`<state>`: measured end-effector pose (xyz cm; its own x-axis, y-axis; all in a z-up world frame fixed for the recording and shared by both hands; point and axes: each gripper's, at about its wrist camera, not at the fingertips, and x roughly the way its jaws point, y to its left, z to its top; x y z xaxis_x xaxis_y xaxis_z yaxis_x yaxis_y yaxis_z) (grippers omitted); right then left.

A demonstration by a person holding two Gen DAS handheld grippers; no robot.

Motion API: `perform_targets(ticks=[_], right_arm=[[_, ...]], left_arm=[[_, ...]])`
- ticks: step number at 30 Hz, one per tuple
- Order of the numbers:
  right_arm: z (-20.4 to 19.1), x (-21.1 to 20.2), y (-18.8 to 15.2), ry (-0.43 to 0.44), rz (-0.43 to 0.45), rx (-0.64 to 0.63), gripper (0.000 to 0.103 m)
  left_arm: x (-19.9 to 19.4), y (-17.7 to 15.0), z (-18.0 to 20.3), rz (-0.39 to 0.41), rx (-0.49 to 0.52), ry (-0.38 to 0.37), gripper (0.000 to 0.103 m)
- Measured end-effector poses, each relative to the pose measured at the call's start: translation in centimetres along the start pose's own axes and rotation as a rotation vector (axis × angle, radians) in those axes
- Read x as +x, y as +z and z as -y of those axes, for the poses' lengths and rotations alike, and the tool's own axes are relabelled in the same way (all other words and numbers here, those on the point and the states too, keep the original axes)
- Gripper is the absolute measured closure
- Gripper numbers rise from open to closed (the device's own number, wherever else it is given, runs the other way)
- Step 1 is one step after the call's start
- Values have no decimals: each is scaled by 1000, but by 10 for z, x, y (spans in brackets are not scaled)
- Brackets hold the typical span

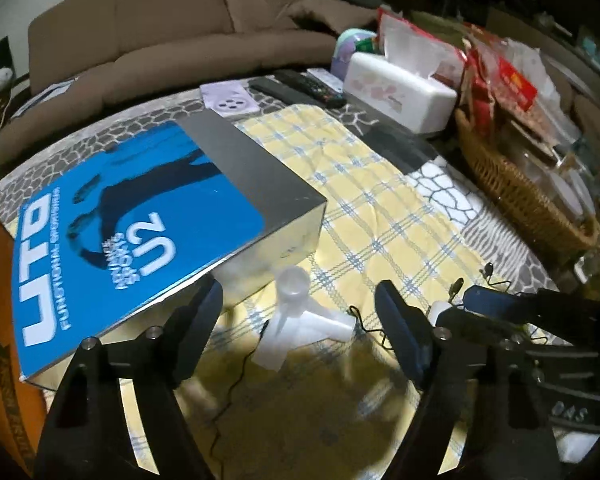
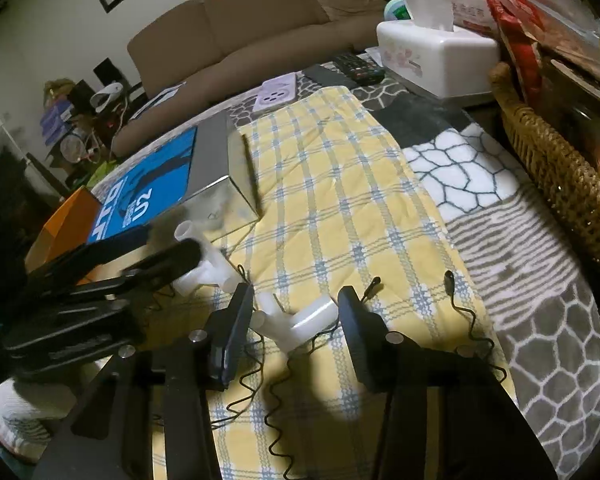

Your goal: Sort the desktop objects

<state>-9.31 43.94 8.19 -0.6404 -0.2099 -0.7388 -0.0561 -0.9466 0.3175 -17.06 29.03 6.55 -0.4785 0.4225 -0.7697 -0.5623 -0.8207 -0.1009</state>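
Observation:
Two white plastic pipe fittings lie on the yellow checked cloth (image 1: 352,184). In the left wrist view my open left gripper (image 1: 300,312) stands around one white fitting (image 1: 300,316), its fingers apart from it. In the right wrist view my open right gripper (image 2: 296,312) stands around the second white fitting (image 2: 296,318), jaws not touching it. The first fitting (image 2: 204,264) shows there beside the left gripper's fingers (image 2: 168,258). The right gripper's fingers (image 1: 500,300) show at the right of the left wrist view. A thin black coiled wire (image 2: 276,412) runs under both fittings.
A silver box with a blue UTO lid (image 1: 148,220) lies left of the fittings, an orange box (image 2: 70,220) beside it. A wicker basket (image 1: 512,184) of packets stands at the right. A white tissue box (image 1: 400,88), remotes (image 1: 300,88) and a purple device (image 1: 230,100) lie at the back.

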Motion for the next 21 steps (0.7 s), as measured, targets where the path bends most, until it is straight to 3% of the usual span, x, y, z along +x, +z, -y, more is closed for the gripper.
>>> perform_targets(ticks=[5, 8, 14, 21], right_arm=[[-1, -1, 0, -7, 4, -7, 61], [3, -8, 1, -15, 21, 3, 62], [6, -22, 3, 15, 56, 9, 62], [-20, -4, 1, -12, 12, -83, 62]], left_arm=[[12, 0, 3, -22, -6, 1, 48], [20, 1, -2, -41, -29, 4, 79], [14, 0, -11, -25, -61, -23, 83], [-18, 5, -19, 9, -107, -69, 87]])
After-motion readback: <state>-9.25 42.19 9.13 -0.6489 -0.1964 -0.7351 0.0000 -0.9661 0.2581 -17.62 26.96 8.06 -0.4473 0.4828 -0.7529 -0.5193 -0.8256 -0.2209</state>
